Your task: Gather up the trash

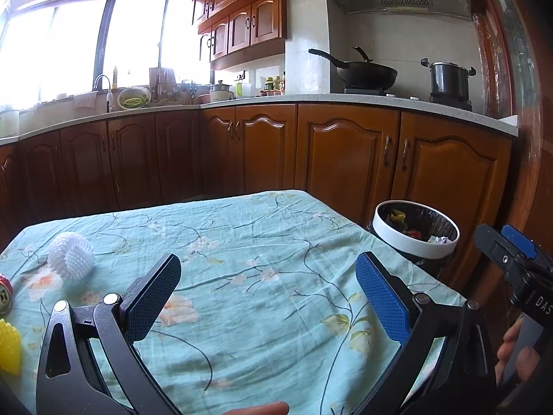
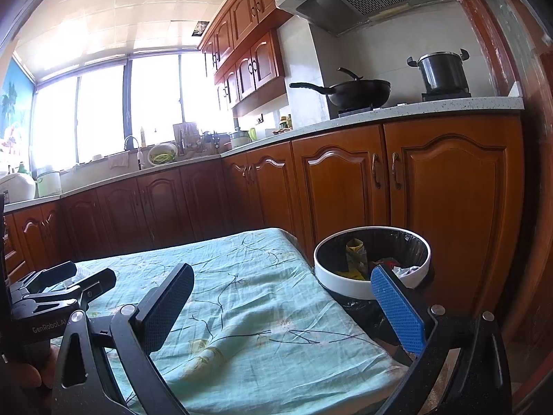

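Left claw spread wide, empty, above the desk; right claw likewise agape, empty, near the bin. Trash sits far left on the desk: white foam net, red can, yellow net. Suggest left claw swings left, straddles the white net, closes gently to avoid crushing.

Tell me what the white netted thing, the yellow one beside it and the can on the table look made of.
White fruit net: soft foam mesh, matte, judging by its open puffy lattice. Yellow net: apparently the same foam mesh, though only partly in frame. Can: probably thin metal, with a glossy printed red side and shiny rim. All rest on the creased cotton-like tablecloth.
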`<action>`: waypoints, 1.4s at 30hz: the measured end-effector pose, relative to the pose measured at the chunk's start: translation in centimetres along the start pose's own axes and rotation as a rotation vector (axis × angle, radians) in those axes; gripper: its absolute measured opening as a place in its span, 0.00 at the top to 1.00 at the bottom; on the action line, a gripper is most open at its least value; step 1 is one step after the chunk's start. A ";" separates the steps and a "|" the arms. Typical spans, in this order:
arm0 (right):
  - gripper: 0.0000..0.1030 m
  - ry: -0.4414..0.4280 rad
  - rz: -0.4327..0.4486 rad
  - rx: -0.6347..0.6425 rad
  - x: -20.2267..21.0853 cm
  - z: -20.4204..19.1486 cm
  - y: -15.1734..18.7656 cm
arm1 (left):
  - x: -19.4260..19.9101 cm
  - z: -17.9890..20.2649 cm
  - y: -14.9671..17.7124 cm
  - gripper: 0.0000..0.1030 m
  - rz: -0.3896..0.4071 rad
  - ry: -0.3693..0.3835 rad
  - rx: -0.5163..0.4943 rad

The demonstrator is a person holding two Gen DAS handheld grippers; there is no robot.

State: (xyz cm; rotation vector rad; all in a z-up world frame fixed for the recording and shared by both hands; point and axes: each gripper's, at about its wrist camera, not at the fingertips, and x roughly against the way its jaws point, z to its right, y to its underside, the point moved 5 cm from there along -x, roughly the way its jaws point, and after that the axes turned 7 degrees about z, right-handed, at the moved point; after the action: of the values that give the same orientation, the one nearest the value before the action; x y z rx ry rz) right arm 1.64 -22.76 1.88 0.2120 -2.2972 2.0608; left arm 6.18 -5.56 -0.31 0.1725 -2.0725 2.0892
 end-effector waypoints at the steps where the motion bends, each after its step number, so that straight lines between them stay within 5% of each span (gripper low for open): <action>1: 0.00 0.000 0.001 0.001 0.0 0.0 0.0 | 0.1 0.0 0.0 0.00 0.001 -0.002 -0.001; 42: 0.00 -0.015 -0.007 -0.013 -0.2 -0.7 0.3 | 0.3 -0.1 0.0 0.00 0.010 -0.008 -0.015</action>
State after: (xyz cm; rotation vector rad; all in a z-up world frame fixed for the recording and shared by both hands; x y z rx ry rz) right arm 1.77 -22.04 1.61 0.2352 -2.3144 2.0478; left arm 5.91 -5.42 -0.23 0.1690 -2.0975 2.0814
